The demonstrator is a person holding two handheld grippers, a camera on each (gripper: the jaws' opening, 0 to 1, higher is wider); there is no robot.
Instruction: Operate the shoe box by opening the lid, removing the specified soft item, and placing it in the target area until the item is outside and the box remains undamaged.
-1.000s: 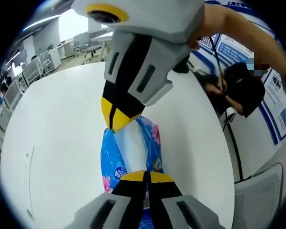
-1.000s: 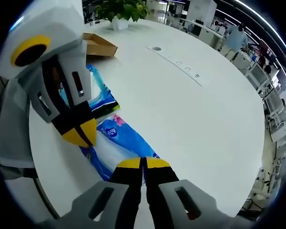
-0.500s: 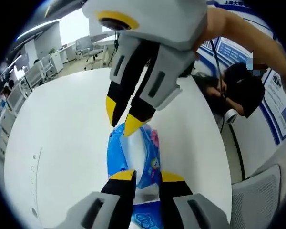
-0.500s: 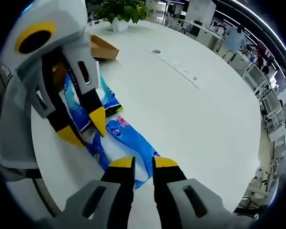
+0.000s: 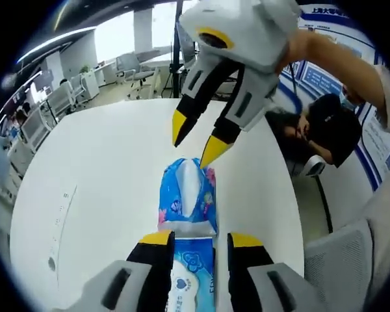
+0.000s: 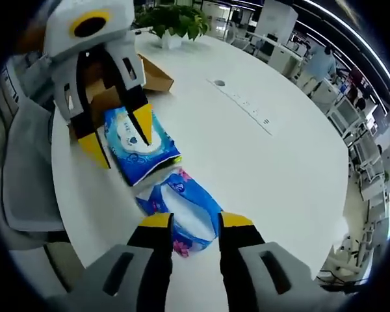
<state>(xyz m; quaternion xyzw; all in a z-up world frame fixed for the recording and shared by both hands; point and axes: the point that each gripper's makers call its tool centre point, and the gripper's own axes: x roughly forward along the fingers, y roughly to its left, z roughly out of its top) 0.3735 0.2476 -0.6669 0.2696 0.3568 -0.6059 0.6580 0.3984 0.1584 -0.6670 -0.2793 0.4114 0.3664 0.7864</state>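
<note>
Two blue tissue packs on table — btwn both tools, jaws wide, nothing held.

bright even office light, ceiling strip lights glaring, white table washed out, strong fisheye warp, soft edges

We see a round white table bearing two blue tissue packs, a cardboard box and a potted plant.
</note>
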